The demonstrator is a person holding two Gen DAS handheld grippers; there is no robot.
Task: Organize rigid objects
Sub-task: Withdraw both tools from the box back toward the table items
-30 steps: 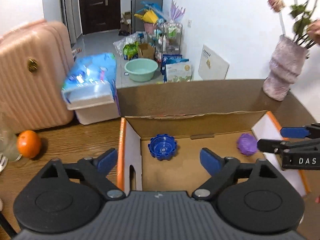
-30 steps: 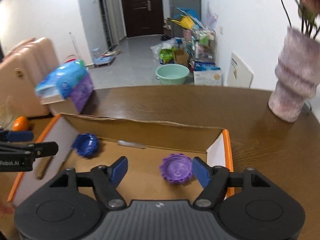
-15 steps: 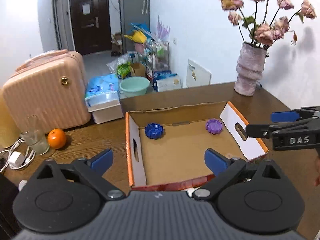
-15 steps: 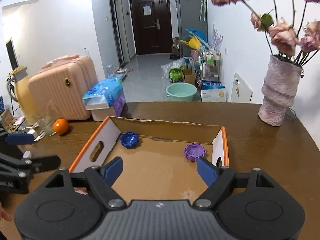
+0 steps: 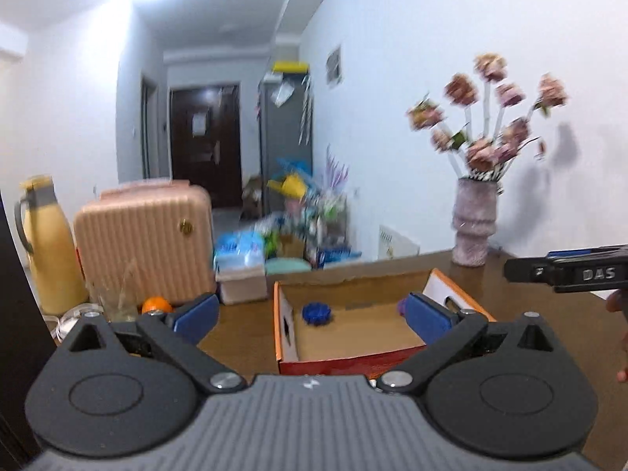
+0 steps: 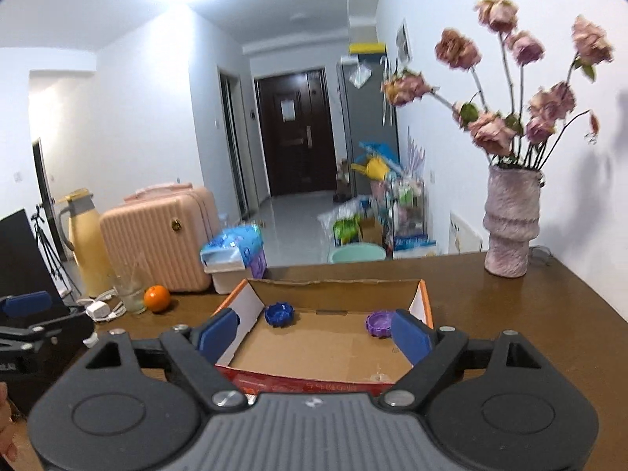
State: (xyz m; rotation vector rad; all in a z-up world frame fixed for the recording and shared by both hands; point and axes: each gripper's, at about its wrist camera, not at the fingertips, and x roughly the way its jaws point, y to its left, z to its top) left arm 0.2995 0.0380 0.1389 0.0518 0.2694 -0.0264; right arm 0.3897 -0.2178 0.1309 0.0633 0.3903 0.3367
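Observation:
A shallow cardboard box (image 6: 245, 306) with orange edges lies on the brown table (image 6: 510, 314). Inside it a blue ridged cap (image 6: 279, 314) sits at the back left and a purple ridged cap (image 6: 378, 322) at the back right. My right gripper (image 6: 314, 335) hovers before the box's near edge, its jaws opening with nothing held. My left gripper (image 5: 310, 316) is open and empty, back from the same box (image 5: 280, 314). The blue cap (image 5: 317, 313) shows between its fingers; the purple cap (image 5: 402, 306) is mostly hidden by one pad. The right gripper's tip (image 5: 565, 271) enters at the right.
A pink vase (image 6: 508, 227) of flowers stands at the table's far right. Left of the box are an orange (image 6: 157, 298), a glass (image 6: 131, 294), a white charger (image 6: 98, 308) and a yellow thermos (image 6: 88, 243). A pink suitcase (image 6: 157, 243) stands behind.
Both grippers have pulled back and up from inside the box, and their jaws have widened. The blue and purple caps stay in the box where they lay.

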